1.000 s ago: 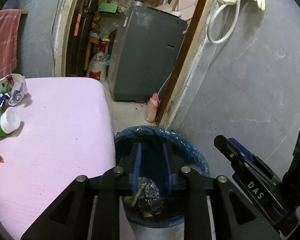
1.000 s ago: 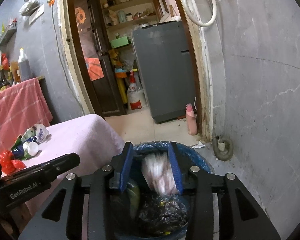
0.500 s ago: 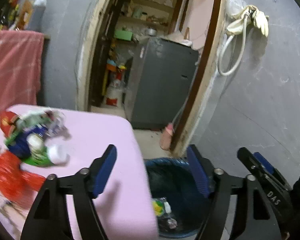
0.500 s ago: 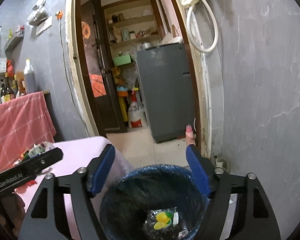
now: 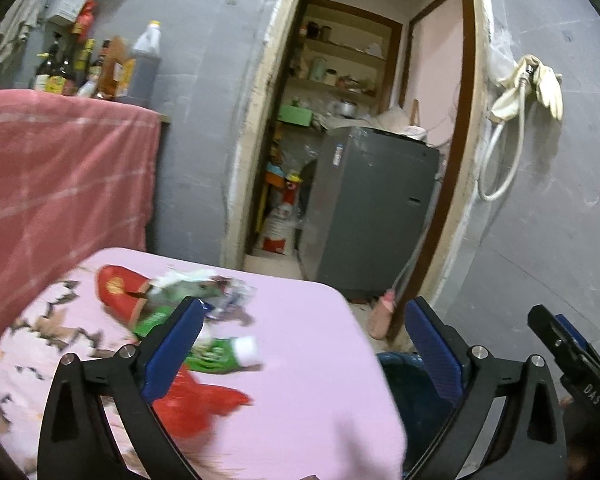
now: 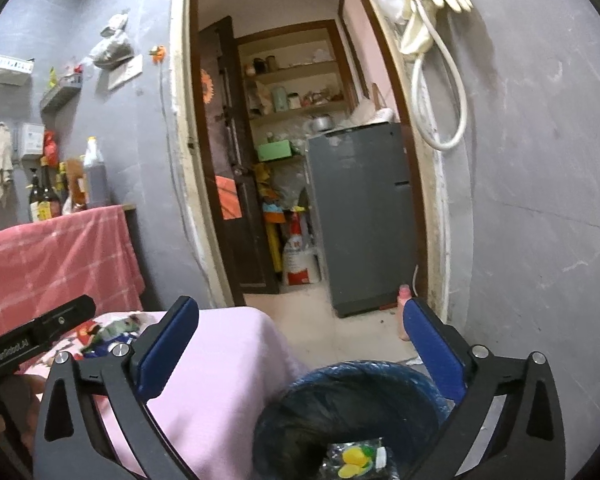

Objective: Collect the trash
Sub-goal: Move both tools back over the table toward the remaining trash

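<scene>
Trash [image 5: 204, 344] lies heaped on the pink counter [image 5: 308, 360] beyond the left gripper [image 5: 304, 344]; bin [image 6: 352, 408] sits below the right gripper [image 6: 300, 344]. Both jaws opening, empty.

Table [image 5: 308, 344] sits left of the bin [image 6: 352, 412], touching or just beside it, with the trash pile [image 5: 188, 320] on the table's left part, a wrapper [image 6: 356, 460] inside the bin, a bottle [image 6: 403, 312] on the floor behind the bin by the doorframe, fridge [image 6: 364, 216] beyond through the doorway.
</scene>
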The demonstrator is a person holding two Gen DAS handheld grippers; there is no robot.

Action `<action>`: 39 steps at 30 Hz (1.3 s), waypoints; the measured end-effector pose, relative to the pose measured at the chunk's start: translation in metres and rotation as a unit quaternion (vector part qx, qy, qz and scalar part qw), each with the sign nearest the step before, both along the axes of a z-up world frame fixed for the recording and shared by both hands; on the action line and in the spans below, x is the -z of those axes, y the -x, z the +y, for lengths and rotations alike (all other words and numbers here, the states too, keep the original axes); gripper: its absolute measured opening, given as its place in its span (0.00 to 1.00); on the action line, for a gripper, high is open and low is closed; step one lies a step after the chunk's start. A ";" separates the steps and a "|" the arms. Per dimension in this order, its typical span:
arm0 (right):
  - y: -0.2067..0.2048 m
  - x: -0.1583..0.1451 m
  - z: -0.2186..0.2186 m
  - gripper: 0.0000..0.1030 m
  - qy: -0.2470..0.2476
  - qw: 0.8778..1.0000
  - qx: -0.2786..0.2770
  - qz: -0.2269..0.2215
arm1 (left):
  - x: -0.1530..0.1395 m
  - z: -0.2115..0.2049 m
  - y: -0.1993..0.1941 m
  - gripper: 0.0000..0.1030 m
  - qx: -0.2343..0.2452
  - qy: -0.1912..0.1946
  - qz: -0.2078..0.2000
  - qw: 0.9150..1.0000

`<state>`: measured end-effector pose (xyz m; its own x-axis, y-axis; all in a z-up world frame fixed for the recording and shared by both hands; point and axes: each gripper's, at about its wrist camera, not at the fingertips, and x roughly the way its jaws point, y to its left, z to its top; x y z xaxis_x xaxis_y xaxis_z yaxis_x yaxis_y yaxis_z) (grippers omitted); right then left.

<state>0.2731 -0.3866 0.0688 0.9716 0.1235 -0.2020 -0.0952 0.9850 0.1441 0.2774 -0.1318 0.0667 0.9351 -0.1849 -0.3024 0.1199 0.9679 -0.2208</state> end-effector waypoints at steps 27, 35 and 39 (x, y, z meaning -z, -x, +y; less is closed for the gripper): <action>-0.014 0.001 0.122 1.00 0.040 0.992 -0.116 0.036 | 0.032 0.158 0.030 0.96 -0.109 -0.017 0.069 0.991; -0.026 0.012 0.155 1.00 0.052 0.984 -0.156 0.071 | 0.051 0.182 0.024 0.96 -0.106 -0.027 0.112 0.988; -0.032 0.021 0.169 1.00 0.058 0.978 -0.175 0.094 | 0.058 0.185 0.021 0.96 -0.097 -0.029 0.127 0.987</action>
